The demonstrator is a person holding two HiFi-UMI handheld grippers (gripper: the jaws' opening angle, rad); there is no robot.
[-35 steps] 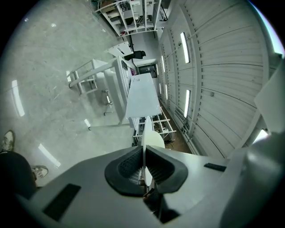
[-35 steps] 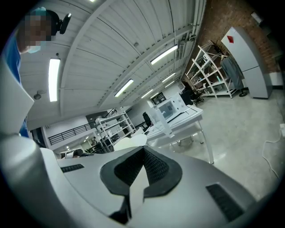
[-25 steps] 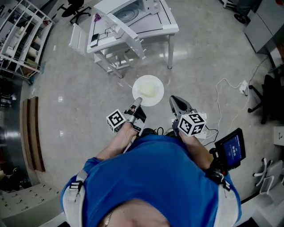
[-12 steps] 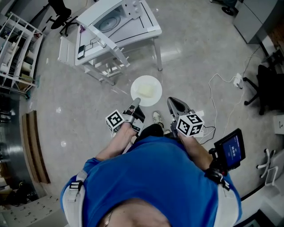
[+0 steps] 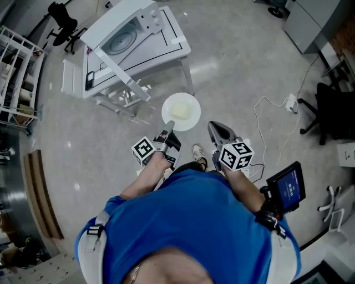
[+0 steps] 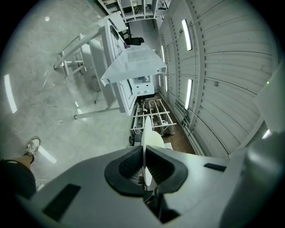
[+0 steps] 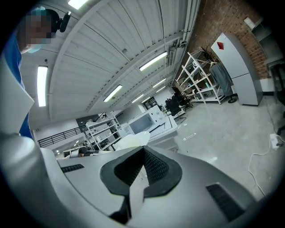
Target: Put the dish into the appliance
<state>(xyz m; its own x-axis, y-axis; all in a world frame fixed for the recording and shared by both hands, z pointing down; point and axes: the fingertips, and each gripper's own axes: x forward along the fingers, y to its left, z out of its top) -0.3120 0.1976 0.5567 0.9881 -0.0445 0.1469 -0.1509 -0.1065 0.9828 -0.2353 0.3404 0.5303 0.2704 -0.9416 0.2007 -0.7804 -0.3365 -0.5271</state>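
A round white dish [image 5: 181, 111] with a pale yellow middle hangs over the floor in the head view. My left gripper [image 5: 171, 127] is shut on its near rim. In the left gripper view the dish [image 6: 147, 133] stands edge-on, pinched between the dark pads [image 6: 127, 167]. My right gripper [image 5: 216, 127] is beside it on the right, shut and empty, its pads meeting at the tip [image 7: 143, 149]. The white appliance [image 5: 133, 36] lies ahead to the left on a white table, its door [image 5: 119, 72] swung open. It also shows in the right gripper view [image 7: 149, 122].
A white wire rack [image 5: 19, 61] stands at the far left and a black office chair [image 5: 61, 16] behind the appliance. A white cable and plug strip [image 5: 288, 102] trail on the floor to the right, near dark chair legs [image 5: 327, 111]. The person's shoe [image 5: 197, 151] shows below the dish.
The person has walked toward the appliance, which has slid left and come nearer in the head view. The dish stays in the left gripper. Both grippers keep their stance.
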